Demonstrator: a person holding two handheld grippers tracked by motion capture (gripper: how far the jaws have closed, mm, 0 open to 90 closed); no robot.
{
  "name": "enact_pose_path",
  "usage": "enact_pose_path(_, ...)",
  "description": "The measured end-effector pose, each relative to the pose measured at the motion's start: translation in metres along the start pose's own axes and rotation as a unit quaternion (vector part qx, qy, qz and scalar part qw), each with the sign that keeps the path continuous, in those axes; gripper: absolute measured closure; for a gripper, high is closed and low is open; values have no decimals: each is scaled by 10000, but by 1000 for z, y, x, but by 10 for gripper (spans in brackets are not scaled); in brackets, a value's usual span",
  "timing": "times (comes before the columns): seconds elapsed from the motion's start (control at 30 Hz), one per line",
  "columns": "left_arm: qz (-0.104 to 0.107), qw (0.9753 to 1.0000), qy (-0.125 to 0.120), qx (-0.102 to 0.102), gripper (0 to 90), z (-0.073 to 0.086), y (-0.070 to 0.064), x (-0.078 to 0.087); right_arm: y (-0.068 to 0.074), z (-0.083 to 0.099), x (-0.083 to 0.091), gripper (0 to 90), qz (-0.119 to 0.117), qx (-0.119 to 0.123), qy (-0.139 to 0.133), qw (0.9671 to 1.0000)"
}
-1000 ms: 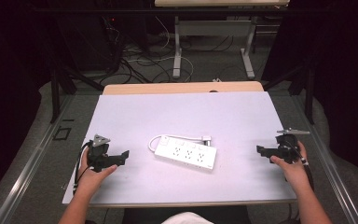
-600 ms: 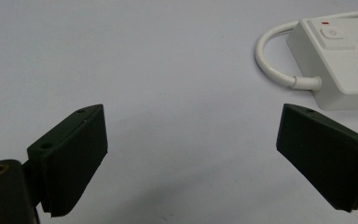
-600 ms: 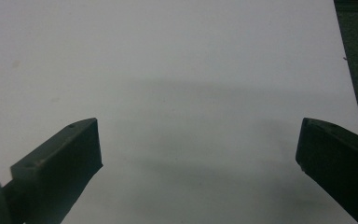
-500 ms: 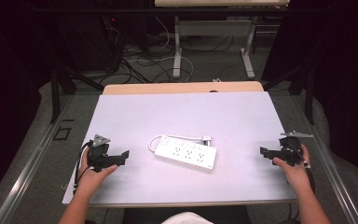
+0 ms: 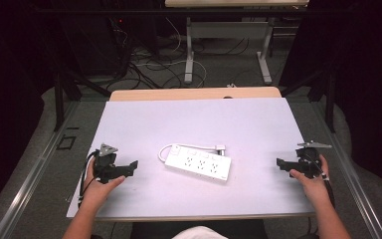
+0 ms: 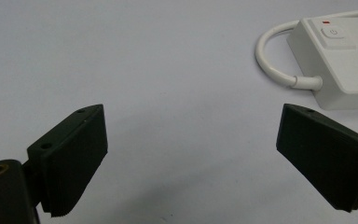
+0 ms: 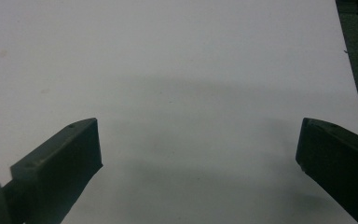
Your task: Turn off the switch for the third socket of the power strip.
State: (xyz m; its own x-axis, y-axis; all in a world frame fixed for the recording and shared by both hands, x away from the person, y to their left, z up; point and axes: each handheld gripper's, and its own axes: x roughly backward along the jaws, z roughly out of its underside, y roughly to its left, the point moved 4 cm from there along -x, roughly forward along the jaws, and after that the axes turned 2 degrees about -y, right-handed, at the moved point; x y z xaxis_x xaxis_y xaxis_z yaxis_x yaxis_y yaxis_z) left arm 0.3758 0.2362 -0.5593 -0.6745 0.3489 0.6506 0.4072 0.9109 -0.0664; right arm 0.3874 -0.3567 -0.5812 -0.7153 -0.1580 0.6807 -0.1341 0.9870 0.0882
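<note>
At nine o'clock on the table [image 5: 144,114], our left gripper [image 5: 129,167] rests low over the pale surface with its jaws spread wide and nothing between them. From there the power strip [image 5: 197,163] lies toward three o'clock, near the table's middle, flat, its short white cord [image 5: 189,148] looping round from the switch end to a plug at its far side. In the left gripper view the switch end of the strip [image 6: 340,56] sits at about one o'clock, apart from the jaw tips.

To take it well, we judge we should bring the left gripper in square to the strip's narrow width, keep the jaws apart until they straddle the body, and stay off the cord loop, which could drag or twist the strip.

At three o'clock, well apart from the strip, our right gripper [image 5: 284,163] hovers near the table's right edge, jaws likewise wide and empty; it could steady the far end.

The top is smooth, matte and bare otherwise. Beyond twelve o'clock the room is dim, with cables on the floor [image 5: 149,69] and desk legs [image 5: 226,45].
</note>
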Motion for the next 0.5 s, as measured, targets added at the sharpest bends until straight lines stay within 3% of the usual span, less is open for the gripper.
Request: enact_pose_path(0.5, -18, 10000, -38, 43, 85, 0, 0, 0, 0, 0, 0, 0, 8, -52, -13, 10000)
